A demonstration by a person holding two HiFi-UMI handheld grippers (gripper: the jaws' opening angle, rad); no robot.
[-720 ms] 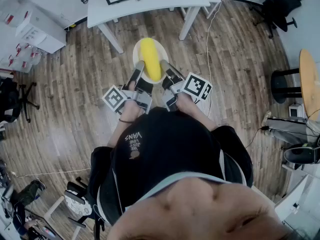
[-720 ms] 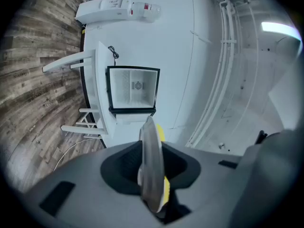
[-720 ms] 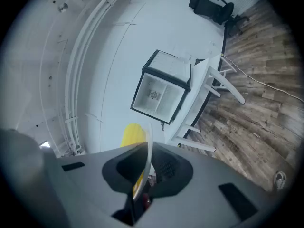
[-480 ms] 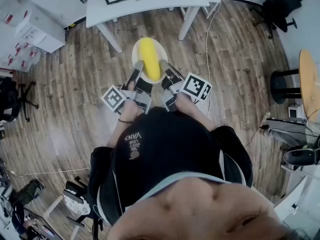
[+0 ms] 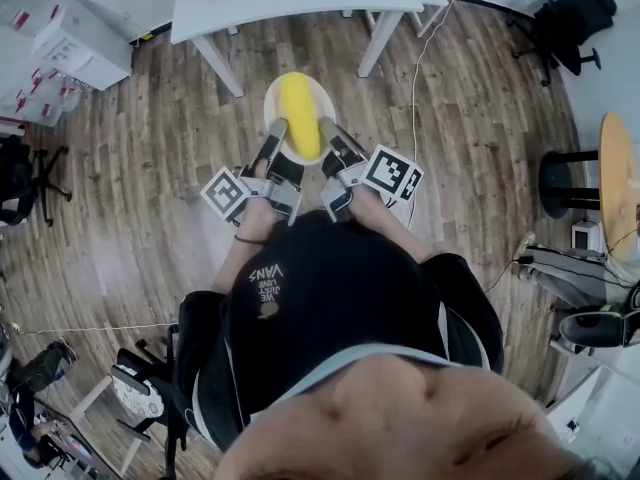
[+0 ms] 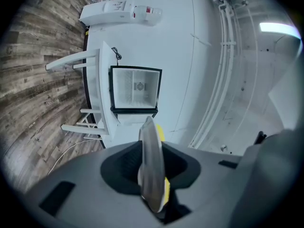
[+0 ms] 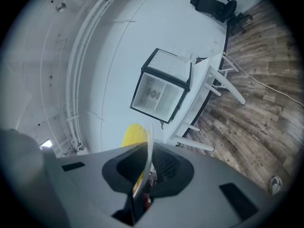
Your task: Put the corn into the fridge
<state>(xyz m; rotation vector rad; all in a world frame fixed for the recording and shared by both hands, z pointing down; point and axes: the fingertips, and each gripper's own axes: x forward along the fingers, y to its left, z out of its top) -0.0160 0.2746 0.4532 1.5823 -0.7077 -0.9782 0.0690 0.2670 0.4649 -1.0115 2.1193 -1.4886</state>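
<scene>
A yellow corn cob (image 5: 298, 114) lies on a small white plate (image 5: 277, 92) that is held out in front of the person, above the wooden floor. My left gripper (image 5: 274, 140) is shut on the plate's near-left rim, and my right gripper (image 5: 330, 134) is shut on its near-right rim. In the left gripper view the plate (image 6: 151, 165) shows edge-on between the jaws, with the corn (image 6: 162, 133) behind it. The right gripper view also shows the plate rim (image 7: 148, 146) and the corn (image 7: 132, 136). The small fridge (image 6: 135, 90) stands ahead on a white table (image 6: 102, 70) with its door open, and the fridge (image 7: 161, 87) looks empty inside.
The white table (image 5: 300, 6) stands against the wall, with a cable (image 5: 414, 78) trailing down to the floor. White boxes (image 5: 75, 43) sit at the far left. A black office chair (image 5: 570, 18) is at the far right, and a round wooden table (image 5: 622, 168) is at the right edge.
The room has slid a little in the head view, as if the person shifted slightly. Both grippers hold the plate with the corn as before.
</scene>
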